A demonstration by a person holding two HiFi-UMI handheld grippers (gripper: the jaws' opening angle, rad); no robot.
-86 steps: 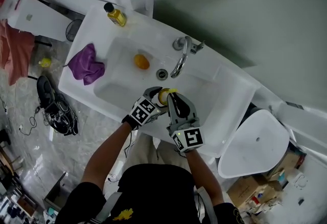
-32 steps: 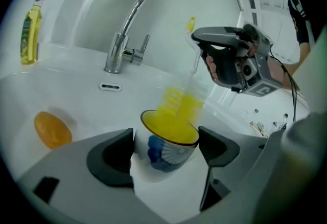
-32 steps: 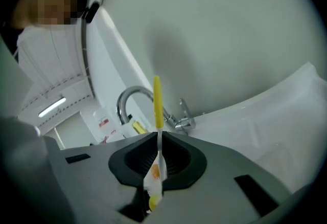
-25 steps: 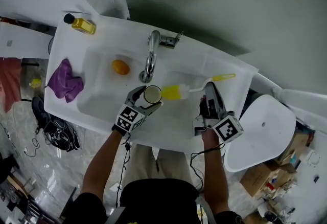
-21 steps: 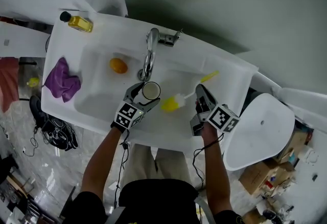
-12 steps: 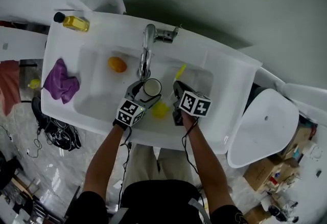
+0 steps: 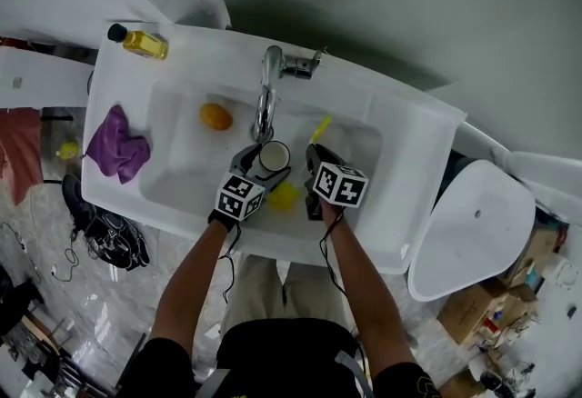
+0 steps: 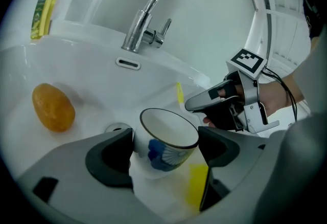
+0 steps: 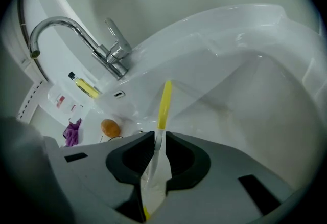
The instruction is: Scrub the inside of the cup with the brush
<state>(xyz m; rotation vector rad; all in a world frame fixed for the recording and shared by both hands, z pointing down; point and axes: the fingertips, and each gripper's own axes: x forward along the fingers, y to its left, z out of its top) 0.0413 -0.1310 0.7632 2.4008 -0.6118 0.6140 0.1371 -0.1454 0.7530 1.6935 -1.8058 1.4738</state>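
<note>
A white cup (image 7: 274, 156) with a blue pattern (image 8: 168, 138) hangs mouth-up over the basin, and my left gripper (image 7: 264, 162) (image 8: 166, 154) is shut on its sides. Just to its right my right gripper (image 7: 314, 162) (image 9: 156, 154) has the brush (image 9: 163, 105) by its pale handle. Its jaws are opening, though the pads still lie against the handle. The handle's yellow end (image 7: 320, 128) points toward the back of the sink. The yellow bristle head (image 7: 284, 196) sits low between the two grippers, outside the cup.
A chrome tap (image 7: 268, 96) arches over the white sink (image 7: 400, 160). An orange lump (image 7: 215, 117) lies in the basin near the drain (image 8: 117, 128). A purple cloth (image 7: 118, 151) and a yellow bottle (image 7: 145, 44) sit at the left. A white toilet lid (image 7: 464, 233) is on the right.
My right gripper has come from the sink's right rim leftward into the basin, beside the cup, and the brush swung from sideways to handle-away. The left gripper and cup barely moved.
</note>
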